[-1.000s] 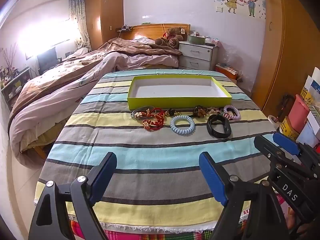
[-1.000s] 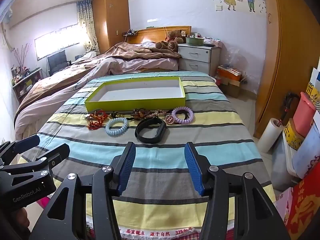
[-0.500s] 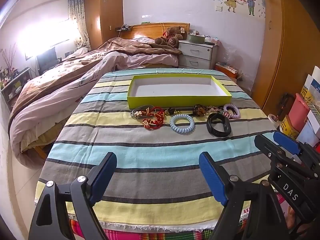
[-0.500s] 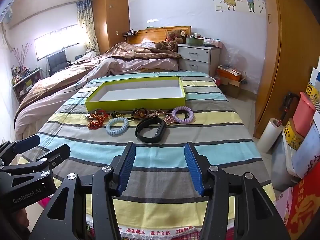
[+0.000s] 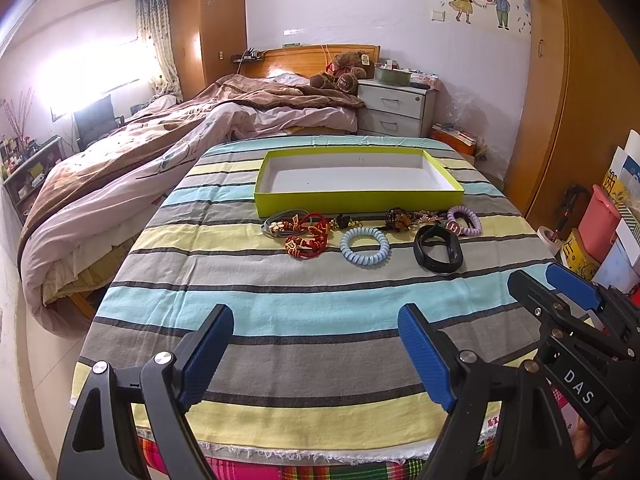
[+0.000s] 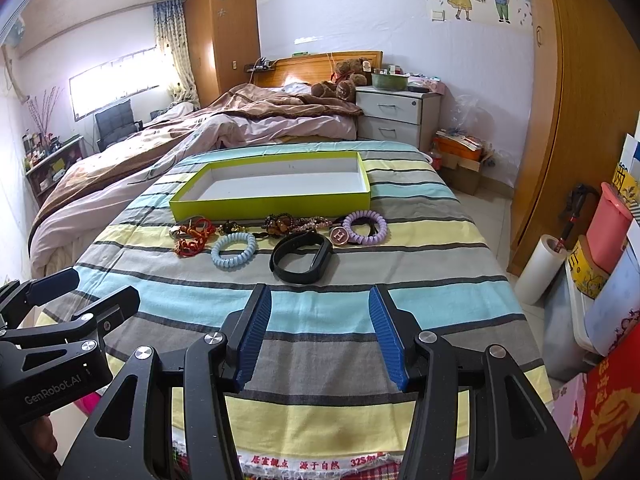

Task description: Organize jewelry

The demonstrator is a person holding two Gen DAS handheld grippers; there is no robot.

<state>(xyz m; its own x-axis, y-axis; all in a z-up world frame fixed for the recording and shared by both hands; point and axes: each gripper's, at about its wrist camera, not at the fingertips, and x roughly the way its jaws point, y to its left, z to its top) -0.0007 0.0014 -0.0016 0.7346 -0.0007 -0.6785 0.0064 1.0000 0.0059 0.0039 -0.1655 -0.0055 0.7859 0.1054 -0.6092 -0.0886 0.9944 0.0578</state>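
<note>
Left tongs (image 5: pixel 316 350) and right tongs (image 6: pixel 318 332): both spread, holding nothing, over the striped bench cloth (image 6: pixel 320 304). Beyond, in a row: black band (image 6: pixel 301 257), pale blue coil tie (image 6: pixel 233 249), red cord bracelets (image 5: pixel 306 240), purple coil tie (image 6: pixel 365 227). Behind: lime-green tray (image 5: pixel 356 201).

The left hand-held gripper (image 5: pixel 316 352) has matte black angular arms with triangular cut-outs and round silver screw heads at the joints. Its two fingers (image 5: pixel 206 350) carry ribbed blue pads on their inner faces. The right hand-held gripper (image 6: pixel 318 332) is built the same, with black arms, silver screws and ribbed blue pads. White lettering marks the black bodies: "DAS" on the right one, "GenRobot.AI" on the left one.
</note>
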